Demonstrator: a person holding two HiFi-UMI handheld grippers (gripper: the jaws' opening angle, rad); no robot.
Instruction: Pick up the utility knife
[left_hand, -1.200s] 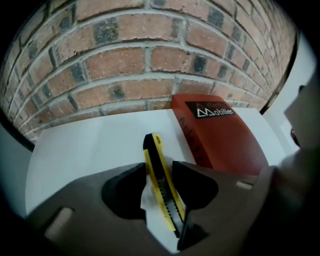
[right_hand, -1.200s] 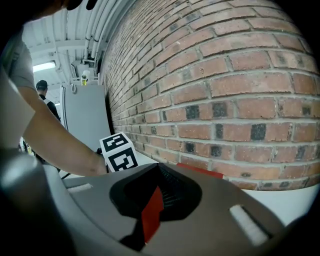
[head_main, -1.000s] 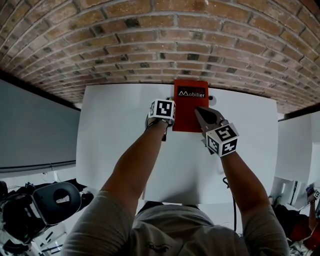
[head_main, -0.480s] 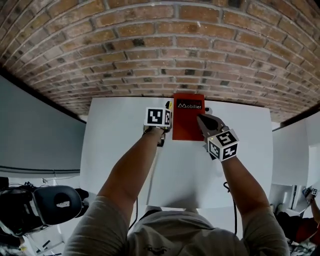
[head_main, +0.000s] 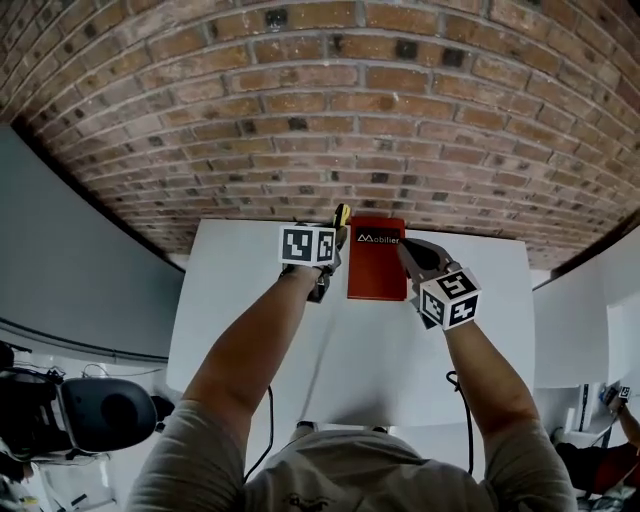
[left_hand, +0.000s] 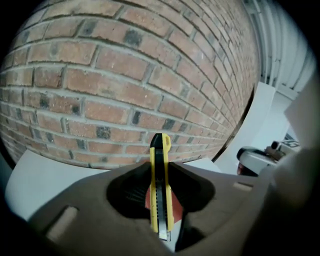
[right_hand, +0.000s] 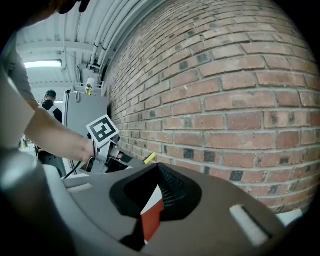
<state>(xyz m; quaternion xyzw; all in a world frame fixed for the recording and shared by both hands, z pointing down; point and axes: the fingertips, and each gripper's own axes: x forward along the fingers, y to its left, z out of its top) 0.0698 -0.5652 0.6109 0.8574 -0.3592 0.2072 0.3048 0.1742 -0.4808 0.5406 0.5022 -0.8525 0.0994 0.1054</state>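
Count: two tools, one utility knife, one red case, one white bench (head_main: 250, 300).

- Left tool (left_hand: 160, 172): jaws narrow, clamped on the utility knife (left_hand: 161, 195). The knife is yellow with a black slider, set edge-on between the pads, and its end pokes out past the tips toward the brick wall (head_main: 320, 120), clear of the bench.
- Right tool (right_hand: 159, 166): tips together, nothing between them.
- Red case (head_main: 376, 258): flat on the bench, just right of the left tool and left of the right tool's tips. White lettering reads "Mobilier".

The utility knife (left_hand: 161, 187) is smooth yellow plastic, the wall (head_main: 320, 110) rough matt brick, the table (head_main: 215, 280) smooth white.
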